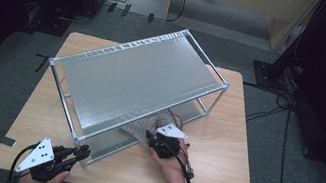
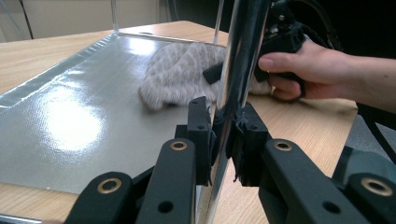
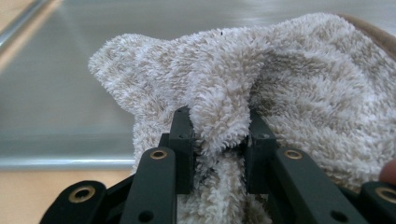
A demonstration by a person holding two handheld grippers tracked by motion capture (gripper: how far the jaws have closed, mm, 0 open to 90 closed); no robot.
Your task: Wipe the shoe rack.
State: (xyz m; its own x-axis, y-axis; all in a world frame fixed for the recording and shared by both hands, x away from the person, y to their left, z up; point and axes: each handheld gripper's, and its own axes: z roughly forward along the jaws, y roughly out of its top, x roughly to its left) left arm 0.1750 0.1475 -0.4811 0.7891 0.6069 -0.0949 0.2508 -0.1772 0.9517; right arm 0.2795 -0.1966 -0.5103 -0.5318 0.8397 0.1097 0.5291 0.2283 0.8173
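Towel wipe on lower shelf of rack, rack steadied by the post.

Towel (image 3: 289, 93) lies on the lower shelf (image 2: 70, 116) at its front edge, near the table's (image 1: 218, 172) front right; right gripper (image 3: 219, 140) pinches a bunched fold. Left gripper (image 2: 223, 140) is clamped on the front-left corner post (image 2: 240, 56). Advice: keep the pinch deep, drag flat along the shelf, post grip firm so the rack doesn't skid.

beige-and-white patterned towel (image 3: 289, 93), silver rack (image 1: 132, 78)
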